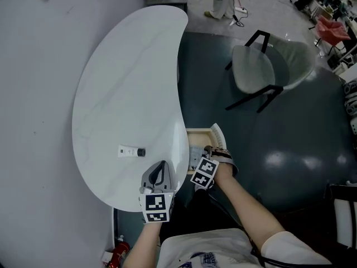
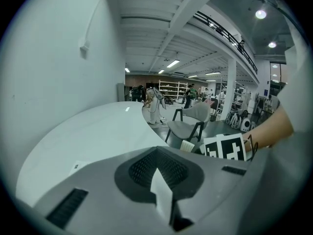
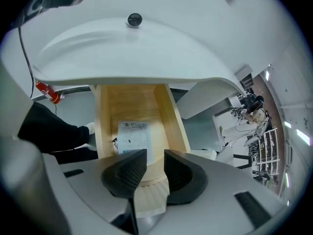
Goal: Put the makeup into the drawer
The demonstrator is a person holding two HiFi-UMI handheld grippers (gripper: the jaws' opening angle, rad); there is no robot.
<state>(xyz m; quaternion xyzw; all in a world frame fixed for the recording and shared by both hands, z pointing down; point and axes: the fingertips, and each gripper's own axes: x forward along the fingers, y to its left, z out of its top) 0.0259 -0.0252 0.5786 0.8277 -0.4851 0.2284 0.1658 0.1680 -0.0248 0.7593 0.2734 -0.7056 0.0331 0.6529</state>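
A white makeup tube (image 1: 130, 151) with a black cap lies on the white curved table (image 1: 128, 66), just ahead of my left gripper (image 1: 158, 171). That gripper hovers over the table's near edge, its jaws closed together with only a thin pale sliver between them. To the right, a wooden drawer (image 3: 103, 121) stands pulled out from under the table, with a white printed box (image 3: 133, 136) lying inside. My right gripper (image 3: 149, 164) points steeply down over the drawer's ribbed cream front (image 3: 150, 196). Its jaws stand apart and press on nothing. The tube's cap (image 3: 134, 19) shows on the tabletop.
A grey chair with black legs (image 1: 262, 71) stands on the dark floor beyond the drawer. A red fire extinguisher (image 1: 117, 251) sits by the wall under the table's near end. My own dark-clothed legs (image 3: 49, 131) are left of the drawer.
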